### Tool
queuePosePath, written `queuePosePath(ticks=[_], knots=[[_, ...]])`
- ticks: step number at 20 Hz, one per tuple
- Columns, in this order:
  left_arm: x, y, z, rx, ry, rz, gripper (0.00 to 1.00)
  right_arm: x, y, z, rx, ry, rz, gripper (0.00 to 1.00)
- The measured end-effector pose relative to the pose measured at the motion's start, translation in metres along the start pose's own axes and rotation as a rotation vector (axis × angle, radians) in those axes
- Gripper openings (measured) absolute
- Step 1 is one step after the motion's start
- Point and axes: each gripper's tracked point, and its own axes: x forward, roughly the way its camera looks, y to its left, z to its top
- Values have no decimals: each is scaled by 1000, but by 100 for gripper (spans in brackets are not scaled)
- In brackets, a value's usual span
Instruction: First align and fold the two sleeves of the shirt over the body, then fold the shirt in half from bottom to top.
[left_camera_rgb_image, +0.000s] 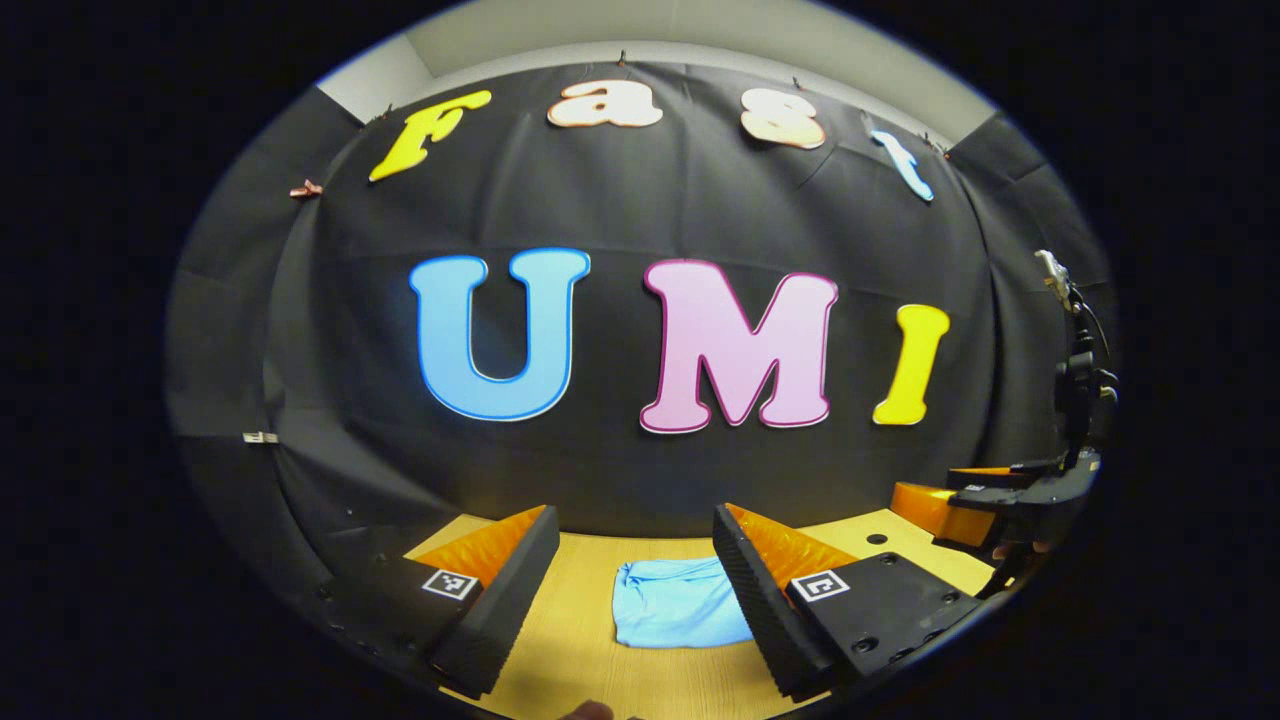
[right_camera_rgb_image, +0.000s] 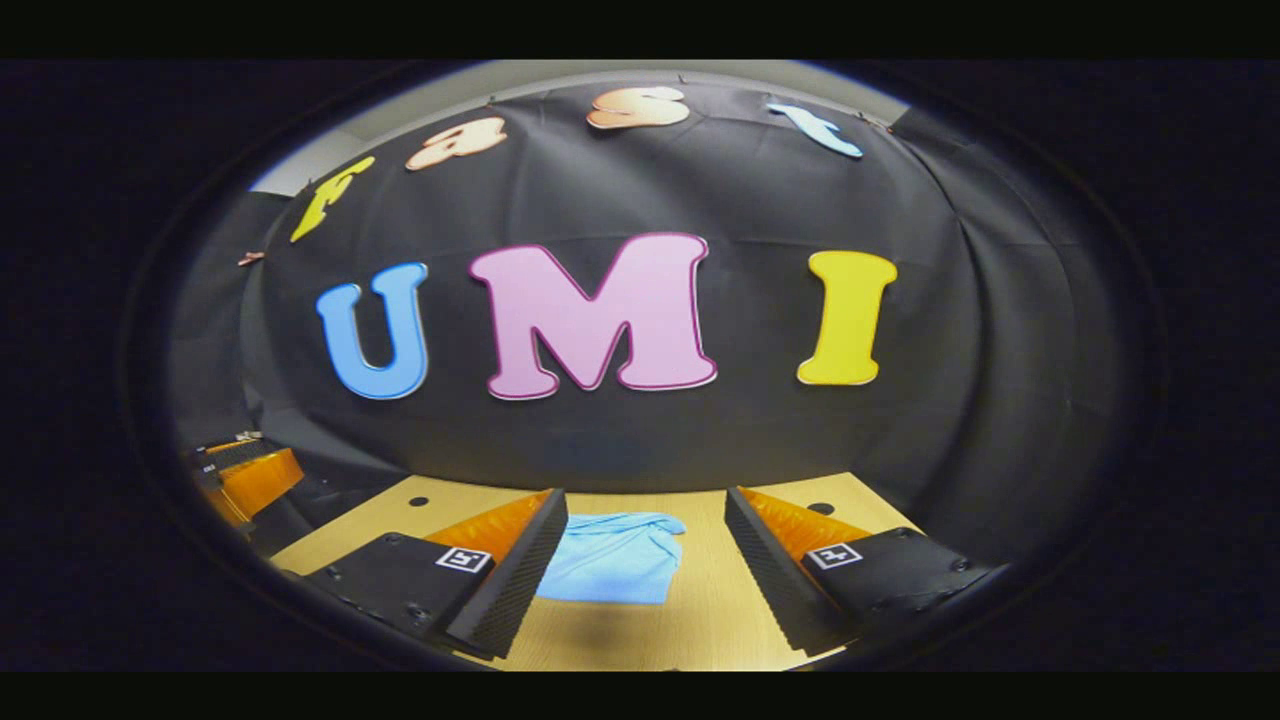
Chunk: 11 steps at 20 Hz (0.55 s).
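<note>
The shirt (left_camera_rgb_image: 672, 605) has its right edge tucked behind a finger in the left gripper view, and the table (right_camera_rgb_image: 640, 635) gets cut off at the bottom.

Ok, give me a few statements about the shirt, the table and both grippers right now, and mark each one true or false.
1. The light blue shirt lies on the wooden table. True.
2. The left gripper is clamped on the shirt. False: its jaws stand open above the table, apart from the cloth.
3. The right gripper is open. True.
4. The shirt is spread out flat with both sleeves stretched wide. False: it sits as a compact bundle.
5. The right gripper holds a sleeve. False: it holds nothing.
</note>
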Motion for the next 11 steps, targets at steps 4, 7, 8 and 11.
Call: queuePosePath(ticks=[4, 7, 8, 11], knots=[[-83, -10, -1, -46, 12, -15, 98, -65, 14, 18, -33, -48, 42, 98], [-127, -23, -9, -74, 40, -40, 98, -109, 11, 20, -43, -78, 32, 98], [-139, -22, -8, -61, 39, -43, 98, -121, 13, 20, -29, -77, 36, 98], [-165, -19, 1, -24, 2, -23, 98, -149, 23, 10, 19, -61, 68, 98]])
